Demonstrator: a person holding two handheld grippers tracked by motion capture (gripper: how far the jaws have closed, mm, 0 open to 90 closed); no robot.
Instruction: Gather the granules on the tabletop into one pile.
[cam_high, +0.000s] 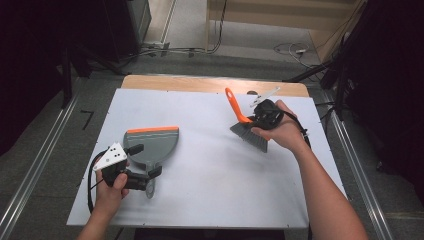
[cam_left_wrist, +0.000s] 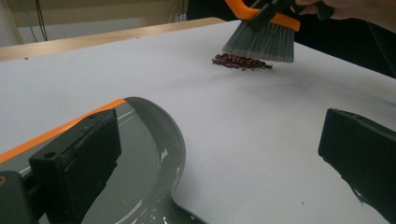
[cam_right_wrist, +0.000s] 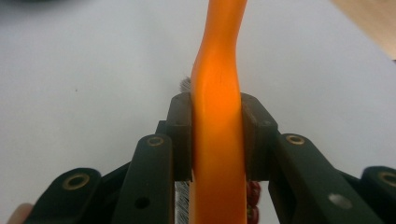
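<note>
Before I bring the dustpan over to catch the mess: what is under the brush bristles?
A small heap of dark red beans lies on the white table just below the grey bristles of the brush. Any beans behind the bristles are hidden.

The left hand (cam_high: 112, 185) sits near the bottom left of the table, wrapped around the left gripper (cam_high: 145, 165). Its two black jaws stand wide apart and point across the table toward the other hand. The left arm comes in short from the bottom edge. The right arm reaches far up the right side. The right hand (cam_high: 282, 131) curls around the right gripper (cam_high: 252, 120), whose jaws are squeezed tight on a brush handle (cam_right_wrist: 217, 140). That gripper points left.
</note>
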